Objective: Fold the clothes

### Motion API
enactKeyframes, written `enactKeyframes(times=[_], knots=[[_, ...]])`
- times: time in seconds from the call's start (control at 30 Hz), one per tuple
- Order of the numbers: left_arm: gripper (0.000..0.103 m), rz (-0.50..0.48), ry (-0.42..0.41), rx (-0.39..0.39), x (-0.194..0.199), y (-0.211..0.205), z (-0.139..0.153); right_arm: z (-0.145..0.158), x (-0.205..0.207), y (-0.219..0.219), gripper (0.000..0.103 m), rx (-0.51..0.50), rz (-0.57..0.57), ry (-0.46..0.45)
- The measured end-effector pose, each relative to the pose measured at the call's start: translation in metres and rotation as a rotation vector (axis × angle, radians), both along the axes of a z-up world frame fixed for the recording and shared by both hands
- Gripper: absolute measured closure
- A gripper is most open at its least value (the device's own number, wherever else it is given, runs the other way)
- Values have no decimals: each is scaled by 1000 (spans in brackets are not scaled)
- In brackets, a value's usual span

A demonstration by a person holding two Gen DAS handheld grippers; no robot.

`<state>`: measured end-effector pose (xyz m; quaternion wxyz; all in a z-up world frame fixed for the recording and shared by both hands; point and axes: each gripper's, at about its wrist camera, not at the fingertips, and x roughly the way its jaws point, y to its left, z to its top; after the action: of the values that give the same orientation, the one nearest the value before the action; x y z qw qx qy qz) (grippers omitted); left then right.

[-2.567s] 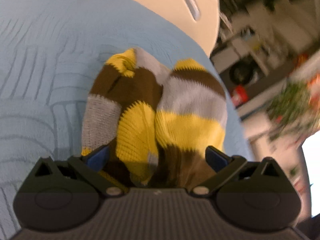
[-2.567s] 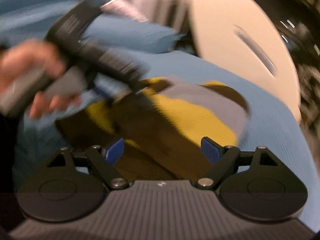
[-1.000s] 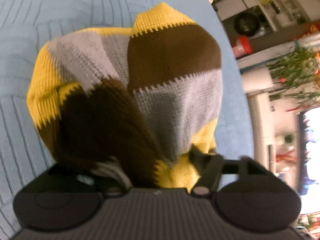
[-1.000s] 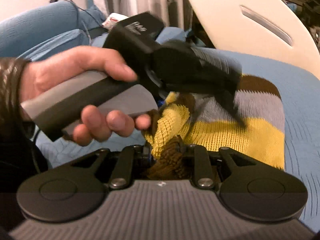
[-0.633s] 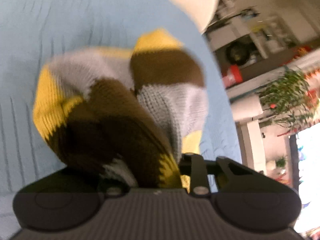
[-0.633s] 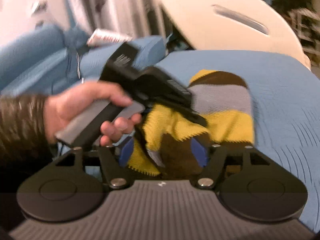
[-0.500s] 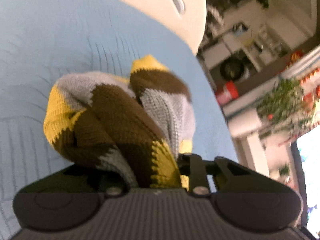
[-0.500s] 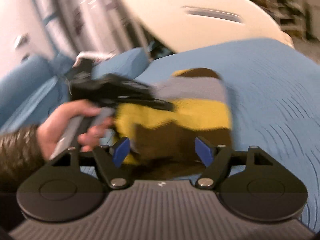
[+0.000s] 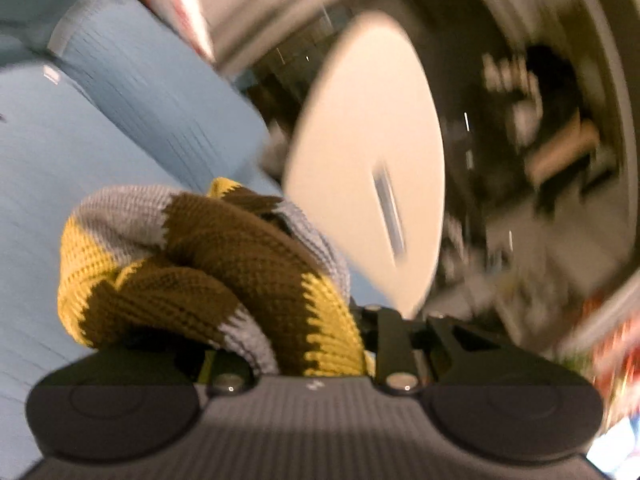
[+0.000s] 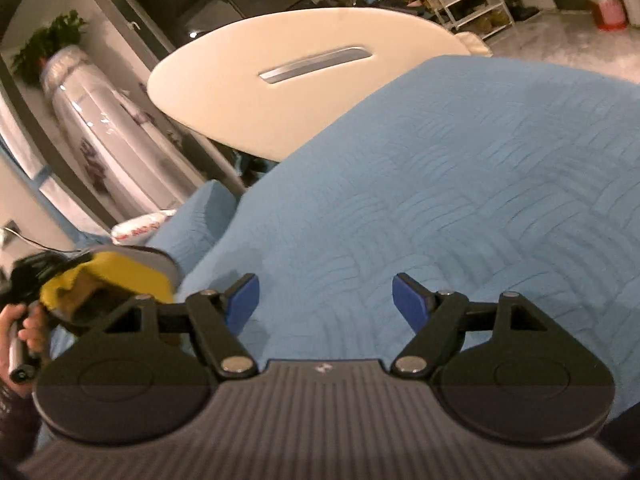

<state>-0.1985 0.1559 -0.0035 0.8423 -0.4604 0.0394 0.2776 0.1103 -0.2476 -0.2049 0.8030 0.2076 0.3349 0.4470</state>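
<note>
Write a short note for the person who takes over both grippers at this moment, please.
Left gripper: shut on the bunched striped sweater, held off the blue blanket.
Right gripper: open, nothing between its jaws, only blanket in front; its jaws have just been opening.
The sweater also shows at the left edge of the right view, beside the hand holding the left gripper.
Done: sweater gathered into a bundle.
Left: set it down; whether it is neatly folded cannot be told.

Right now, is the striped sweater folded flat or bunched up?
Bunched up: the striped sweater hangs crumpled from the shut left gripper, off the blue bedspread.
</note>
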Motion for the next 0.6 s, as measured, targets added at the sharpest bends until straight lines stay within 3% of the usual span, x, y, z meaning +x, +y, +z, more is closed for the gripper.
enactKeyframes(times=[0.1,0.2,0.3,0.37,0.4,0.43,0.47,0.53,0.6], knots=[[77,149,-11,10,-75,11,5,-3,-3,10,26,22,42,16],[75,382,48,-69,-170,26,-21,-5,-7,42,26,22,132,27],[74,659,375,-317,-260,65,-115,0,-16,71,26,22,216,6],[70,698,508,-534,-293,79,-173,1,-23,83,26,13,258,9],[51,714,489,-535,-303,73,-181,2,-25,85,26,11,265,11],[39,727,477,-535,-311,68,-187,3,-28,88,26,5,280,9],[33,731,497,-532,-314,62,-186,4,-31,91,26,-2,296,8],[2,732,605,-518,-306,56,-180,5,-33,88,26,1,296,6],[0,716,674,-499,-300,48,-177,4,-31,84,26,3,286,19]])
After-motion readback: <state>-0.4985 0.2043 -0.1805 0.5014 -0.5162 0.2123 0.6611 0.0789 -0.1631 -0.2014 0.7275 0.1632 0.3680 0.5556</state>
